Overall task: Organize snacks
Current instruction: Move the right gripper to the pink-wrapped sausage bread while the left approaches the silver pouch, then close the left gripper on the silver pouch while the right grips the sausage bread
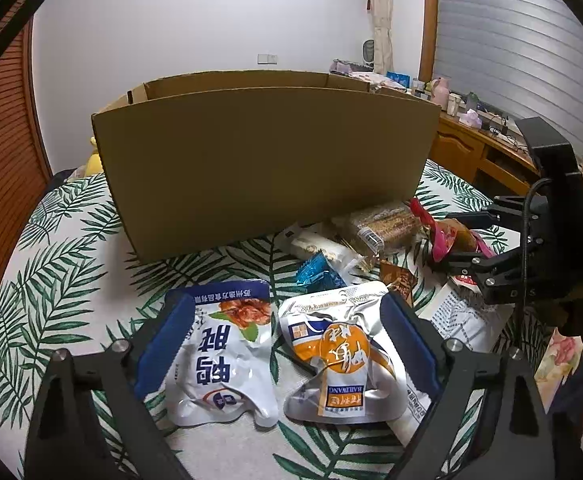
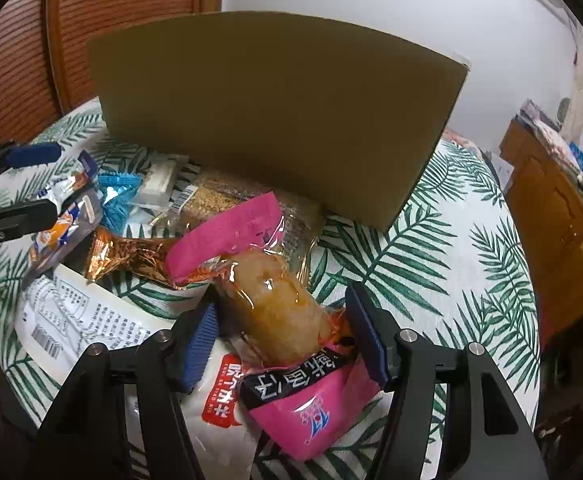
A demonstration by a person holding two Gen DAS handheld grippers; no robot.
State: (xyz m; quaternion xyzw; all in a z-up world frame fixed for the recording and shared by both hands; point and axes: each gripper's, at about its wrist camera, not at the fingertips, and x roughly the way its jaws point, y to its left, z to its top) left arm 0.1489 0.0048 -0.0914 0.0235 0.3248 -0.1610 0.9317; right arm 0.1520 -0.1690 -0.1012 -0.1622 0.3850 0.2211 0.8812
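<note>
A tall cardboard box (image 1: 267, 168) stands on the leaf-print cloth (image 1: 59, 272) behind the heap of snacks, its near wall rising between them and its inside. The left gripper (image 1: 287, 344) is spread wide around two silver pouches – a blue-topped one (image 1: 223, 352) and an orange-labelled one (image 1: 339, 356) – touching neither. The right gripper (image 2: 279, 336) straddles a pink-ended clear packet (image 2: 275, 304); whether its pads (image 2: 365, 332) press it I cannot tell. Beside it lie one copper wrapper (image 2: 127, 256), one blue wrapper (image 2: 117, 196) and a seed bar (image 2: 211, 200).
</note>
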